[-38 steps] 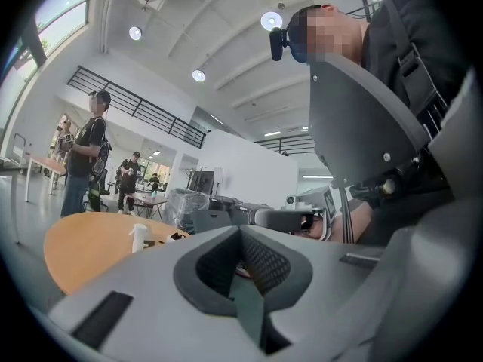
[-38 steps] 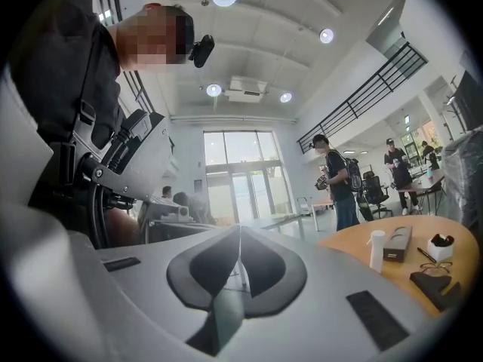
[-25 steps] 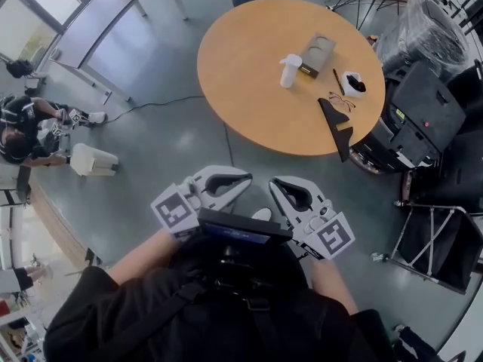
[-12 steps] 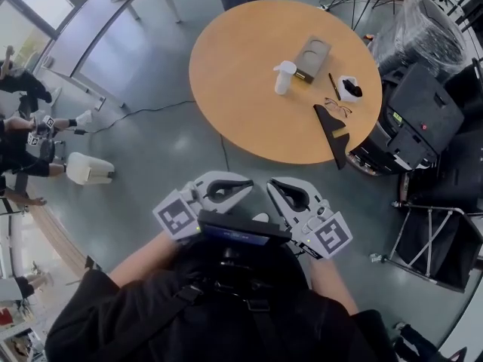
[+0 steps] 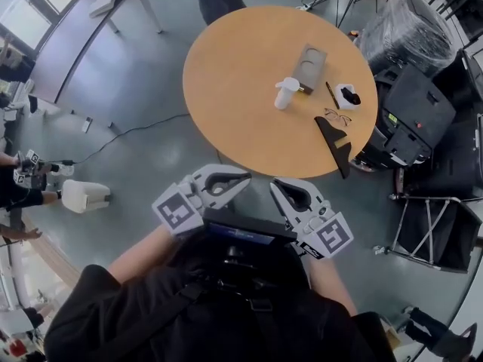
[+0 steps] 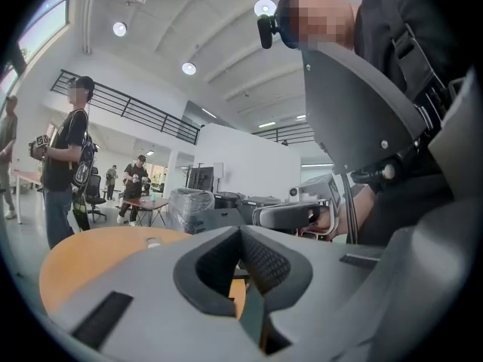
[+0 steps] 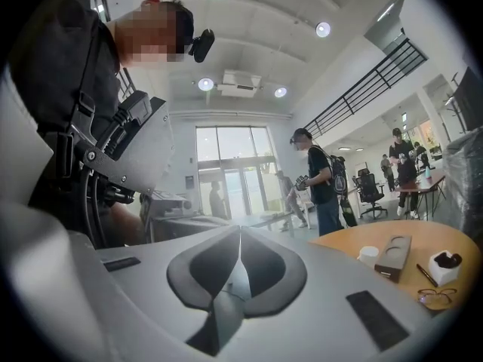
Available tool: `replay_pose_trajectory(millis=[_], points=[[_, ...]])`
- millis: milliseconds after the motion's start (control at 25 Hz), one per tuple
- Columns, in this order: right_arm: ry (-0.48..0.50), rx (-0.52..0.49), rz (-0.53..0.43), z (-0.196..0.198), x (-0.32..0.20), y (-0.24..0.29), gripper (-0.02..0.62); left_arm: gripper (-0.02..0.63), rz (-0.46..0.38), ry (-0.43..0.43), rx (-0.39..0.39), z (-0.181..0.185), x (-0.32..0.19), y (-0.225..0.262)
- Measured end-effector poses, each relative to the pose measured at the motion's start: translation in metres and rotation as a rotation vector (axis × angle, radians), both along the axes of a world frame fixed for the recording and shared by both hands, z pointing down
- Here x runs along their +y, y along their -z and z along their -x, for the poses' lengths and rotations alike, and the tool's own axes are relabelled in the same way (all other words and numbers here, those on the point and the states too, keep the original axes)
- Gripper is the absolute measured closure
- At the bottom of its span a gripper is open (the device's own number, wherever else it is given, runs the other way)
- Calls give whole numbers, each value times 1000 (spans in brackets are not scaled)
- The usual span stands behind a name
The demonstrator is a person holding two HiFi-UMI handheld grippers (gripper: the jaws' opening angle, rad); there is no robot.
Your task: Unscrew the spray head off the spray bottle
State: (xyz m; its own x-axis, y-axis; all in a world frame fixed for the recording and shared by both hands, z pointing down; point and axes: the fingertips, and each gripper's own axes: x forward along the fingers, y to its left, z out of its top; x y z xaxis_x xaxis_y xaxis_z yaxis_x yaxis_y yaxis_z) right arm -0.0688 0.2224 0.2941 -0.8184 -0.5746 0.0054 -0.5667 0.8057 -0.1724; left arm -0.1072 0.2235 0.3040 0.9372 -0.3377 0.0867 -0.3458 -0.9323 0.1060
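Spray bottle [image 5: 285, 93]: white, upright, near the middle of the round worktop [image 5: 226, 66], just beside a brown box [image 5: 311, 59], spray head not yet off. Left claw [image 5: 240, 179] and right claw [image 5: 278, 188]: both pressed together, empty, side by side close to the person's body, well apart from the bottle. Hazards, as judged: claws arriving closed would shove the light bottle over or into the box; a loose hold on the body would let the bottle spin with its head; pinching the trigger could spray
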Motion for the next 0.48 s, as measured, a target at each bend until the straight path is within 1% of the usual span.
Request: replay_pose_trajectory(millis=[280,480], points=[[-74,15,24,43,-49,-12,580,604,15,-62,16,46,-48,-9],[-132,29,39,70,-73,-15,580,604,58,-101,32,76,-76,-14]])
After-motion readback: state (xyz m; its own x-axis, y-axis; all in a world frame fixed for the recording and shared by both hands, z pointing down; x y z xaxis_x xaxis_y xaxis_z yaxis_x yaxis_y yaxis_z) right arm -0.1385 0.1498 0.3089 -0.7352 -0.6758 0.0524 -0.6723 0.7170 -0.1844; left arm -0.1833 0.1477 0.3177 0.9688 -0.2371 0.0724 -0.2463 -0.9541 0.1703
